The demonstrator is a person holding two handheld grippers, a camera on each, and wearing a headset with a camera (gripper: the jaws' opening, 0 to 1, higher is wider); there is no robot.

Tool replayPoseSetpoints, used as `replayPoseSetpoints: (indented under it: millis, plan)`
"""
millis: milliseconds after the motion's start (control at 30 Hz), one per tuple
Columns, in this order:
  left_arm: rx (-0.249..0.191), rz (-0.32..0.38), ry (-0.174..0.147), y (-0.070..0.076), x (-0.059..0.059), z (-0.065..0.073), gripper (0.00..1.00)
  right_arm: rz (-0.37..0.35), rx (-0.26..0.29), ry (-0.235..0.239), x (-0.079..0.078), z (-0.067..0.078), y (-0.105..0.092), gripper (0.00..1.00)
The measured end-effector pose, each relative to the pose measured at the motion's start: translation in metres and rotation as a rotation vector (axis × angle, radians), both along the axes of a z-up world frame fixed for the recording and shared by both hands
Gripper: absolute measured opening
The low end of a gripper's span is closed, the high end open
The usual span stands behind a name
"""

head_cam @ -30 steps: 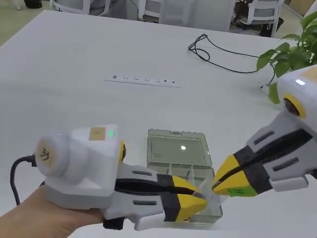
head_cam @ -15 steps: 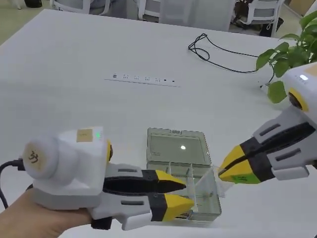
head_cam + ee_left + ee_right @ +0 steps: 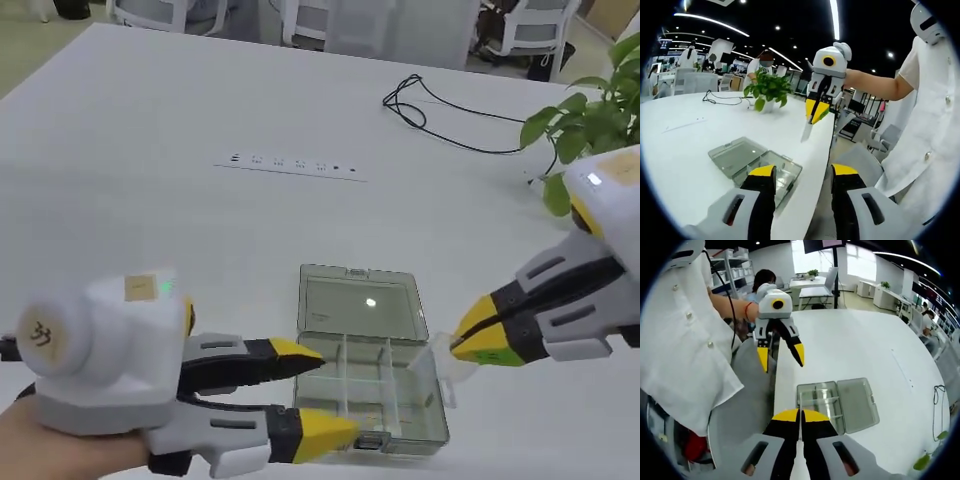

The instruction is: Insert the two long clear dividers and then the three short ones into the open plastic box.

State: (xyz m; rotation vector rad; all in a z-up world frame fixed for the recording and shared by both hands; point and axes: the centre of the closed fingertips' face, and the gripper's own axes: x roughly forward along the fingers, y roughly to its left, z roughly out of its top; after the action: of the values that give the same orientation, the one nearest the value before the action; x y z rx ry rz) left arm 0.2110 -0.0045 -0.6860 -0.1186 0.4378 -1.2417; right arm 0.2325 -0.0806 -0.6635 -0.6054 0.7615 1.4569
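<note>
Clamped in right claw (image 3: pixel 472 343): clear divider (image 3: pixel 806 132), hung just above right edge of box (image 3: pixel 437 412); free slot judged down-left; left claw (image 3: pixel 328 392) jaws apart, by front-left corner.

left tool (image 3: pixel 336 393) drawn back from the box (image 3: pixel 340 300), jaws spread wider; divider (image 3: pixel 440 366) now pinched by right tool (image 3: pixel 462 346) alone

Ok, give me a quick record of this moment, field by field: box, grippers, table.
box: open, lid flat behind, dividers seated inside
left gripper: open, empty, at the box's left front
right gripper: shut on clear divider, by the box's right edge
table: power strip, black cable, plant
</note>
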Motion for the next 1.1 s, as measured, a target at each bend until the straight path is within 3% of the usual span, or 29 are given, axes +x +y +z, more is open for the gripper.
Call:
replayPoseSetpoints:
  millis: [233, 333, 400, 700, 867, 1100]
  plan:
    - [0.025, 0.015, -0.015, 0.008, 0.005, -0.01, 0.59, 0.014, -0.076, -0.034, 0.014, -0.023, -0.008, 0.03]
    - [0.038, 0.018, -0.028, 0.011, 0.007, -0.014, 0.65, 0.012, -0.083, -0.031, 0.017, -0.03, -0.008, 0.03]
    - [0.049, 0.021, -0.014, 0.013, 0.007, -0.018, 0.68, 0.014, -0.097, -0.033, 0.019, -0.036, -0.01, 0.03]
    - [0.094, 0.03, -0.038, 0.017, 0.011, -0.03, 0.83, 0.017, -0.131, -0.019, 0.03, -0.065, -0.014, 0.03]
    - [0.115, 0.036, -0.036, 0.019, 0.014, -0.035, 0.85, 0.019, -0.158, -0.022, 0.036, -0.085, -0.019, 0.03]
    - [0.117, 0.042, -0.031, 0.02, 0.017, -0.037, 0.86, 0.029, -0.171, -0.009, 0.036, -0.093, -0.016, 0.03]
